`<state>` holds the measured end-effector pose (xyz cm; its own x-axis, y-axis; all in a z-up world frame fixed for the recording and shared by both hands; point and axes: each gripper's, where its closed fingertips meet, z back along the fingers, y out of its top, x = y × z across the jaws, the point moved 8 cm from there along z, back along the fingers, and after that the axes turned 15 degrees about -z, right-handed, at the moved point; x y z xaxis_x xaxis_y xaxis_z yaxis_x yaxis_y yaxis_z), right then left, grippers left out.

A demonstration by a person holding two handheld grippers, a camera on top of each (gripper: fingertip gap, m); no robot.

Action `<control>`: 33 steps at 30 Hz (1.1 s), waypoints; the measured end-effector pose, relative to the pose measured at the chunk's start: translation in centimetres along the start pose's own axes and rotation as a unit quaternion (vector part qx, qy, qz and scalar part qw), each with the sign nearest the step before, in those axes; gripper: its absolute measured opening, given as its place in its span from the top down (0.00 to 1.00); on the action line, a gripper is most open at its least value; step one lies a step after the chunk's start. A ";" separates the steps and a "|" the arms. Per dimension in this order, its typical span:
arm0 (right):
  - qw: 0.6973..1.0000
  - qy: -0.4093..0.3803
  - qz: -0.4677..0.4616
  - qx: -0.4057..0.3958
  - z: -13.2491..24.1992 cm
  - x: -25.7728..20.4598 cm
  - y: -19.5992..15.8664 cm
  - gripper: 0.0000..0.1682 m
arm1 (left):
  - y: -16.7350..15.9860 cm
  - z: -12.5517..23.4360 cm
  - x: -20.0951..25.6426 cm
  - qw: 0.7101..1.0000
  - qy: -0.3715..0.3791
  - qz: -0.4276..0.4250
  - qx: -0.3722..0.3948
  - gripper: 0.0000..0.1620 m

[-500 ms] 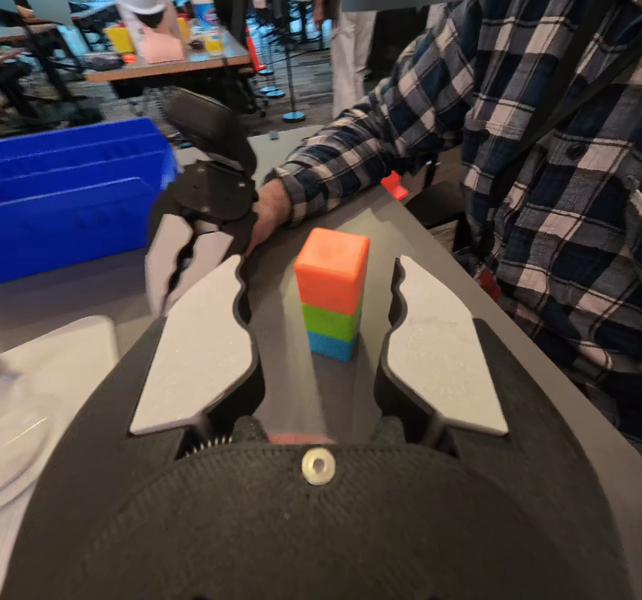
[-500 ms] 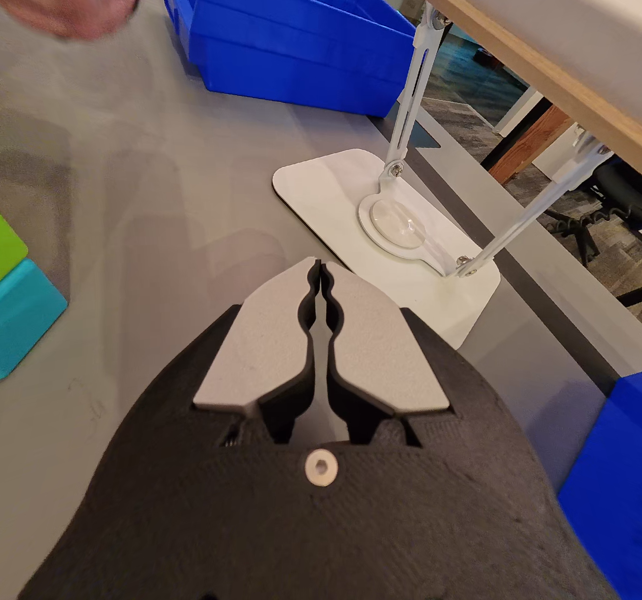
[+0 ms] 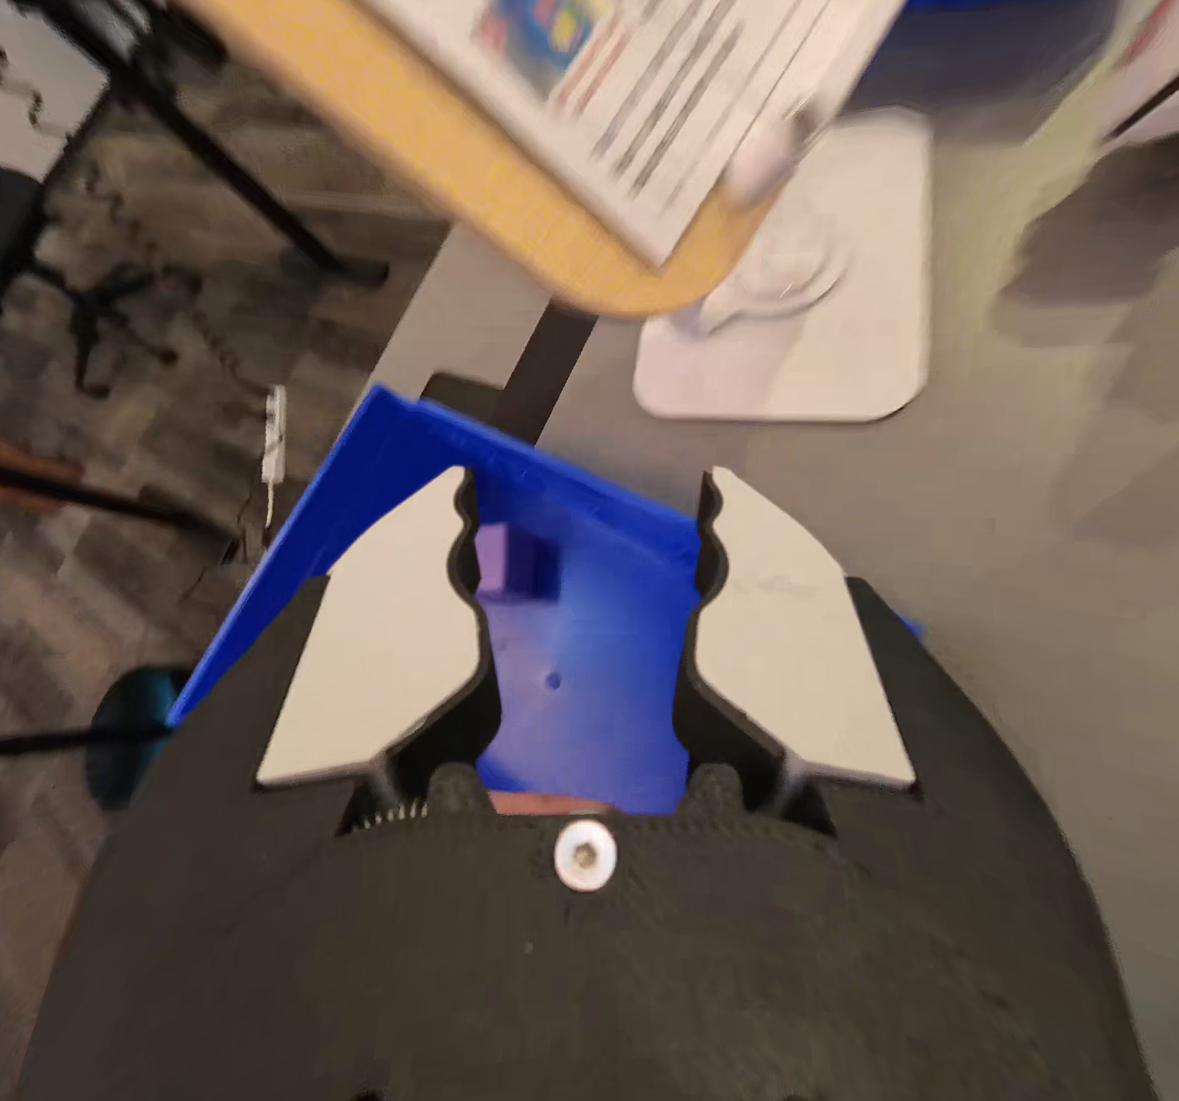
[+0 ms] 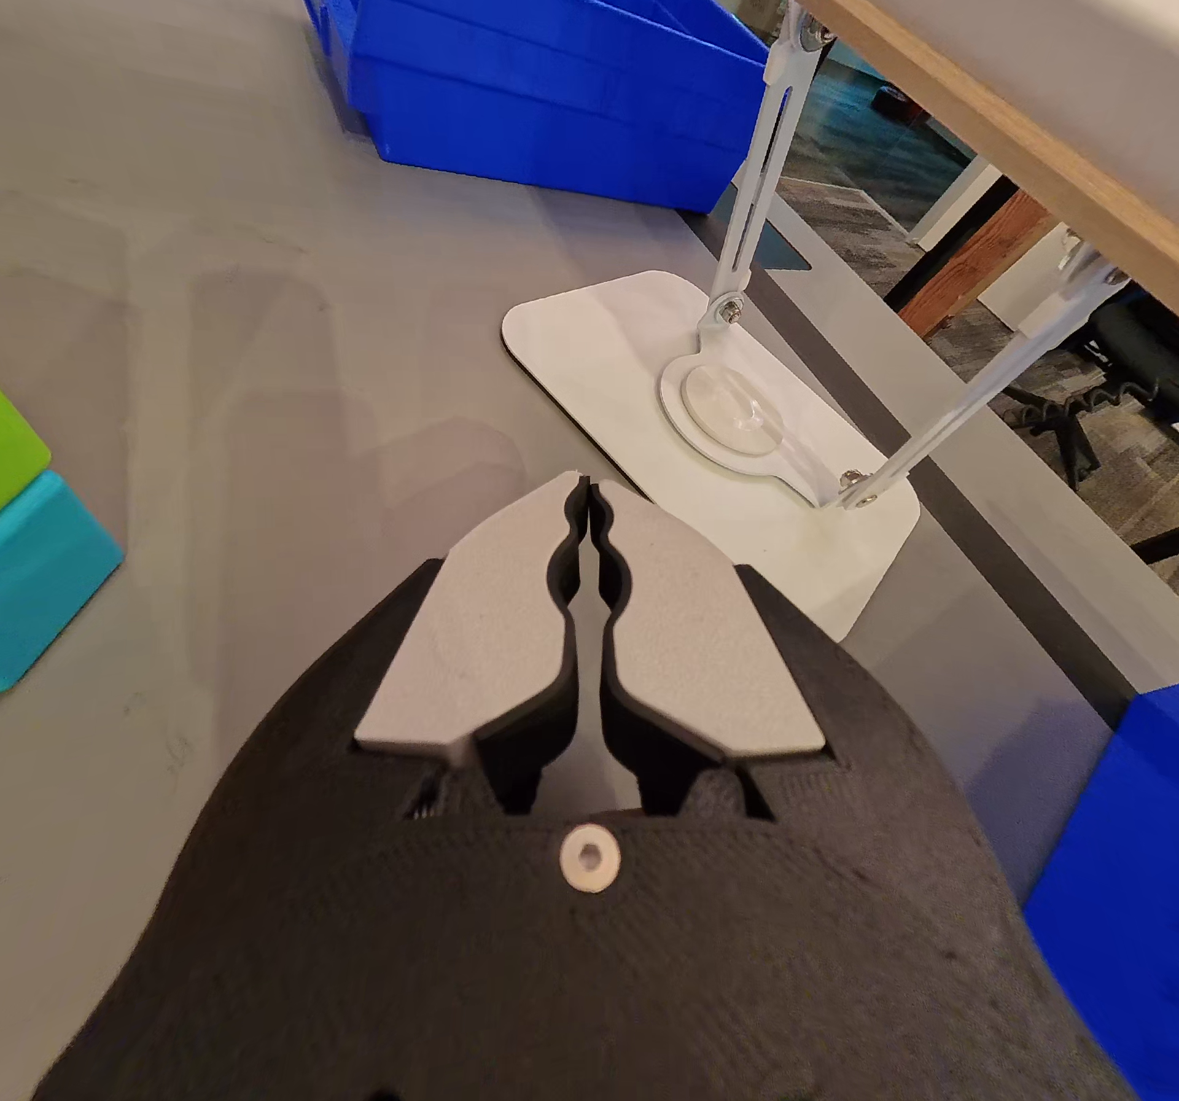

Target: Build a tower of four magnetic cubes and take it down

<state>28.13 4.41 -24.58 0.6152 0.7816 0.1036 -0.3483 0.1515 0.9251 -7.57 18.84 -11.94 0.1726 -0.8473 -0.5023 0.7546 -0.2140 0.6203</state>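
Swinging away from the stack, the left tongs [image 3: 584, 496] hung released over a blue bin [image 3: 574, 675] holding a purple cube [image 3: 507, 566]. Right tongs [image 4: 588, 483] sat clenched, empty, beside the green cube [image 4: 16, 451] and teal cube [image 4: 44, 573] on the desk [image 4: 255, 305]. Such blurred haste risked a glancing grasp against the bin wall.

Left hand-held gripper [image 3: 587, 496] agape, right hand-held gripper [image 4: 588, 485] closed

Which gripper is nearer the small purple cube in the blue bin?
Left. The left gripper hovers open over the small purple cube in the blue bin; the right gripper rests shut elsewhere, cube unseen.
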 end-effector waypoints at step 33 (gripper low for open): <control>1.000 0.008 0.006 -0.005 0.0 -0.1 -0.1 1.00 | -4.5 -1.2 -1.0 0.996 -0.067 0.052 0.026 0.70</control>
<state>28.06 4.28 -24.66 0.5996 0.7927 0.1099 -0.3628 0.1469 0.9202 -10.37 21.27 -14.97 0.1598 -0.9223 -0.3518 0.7032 -0.1438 0.6964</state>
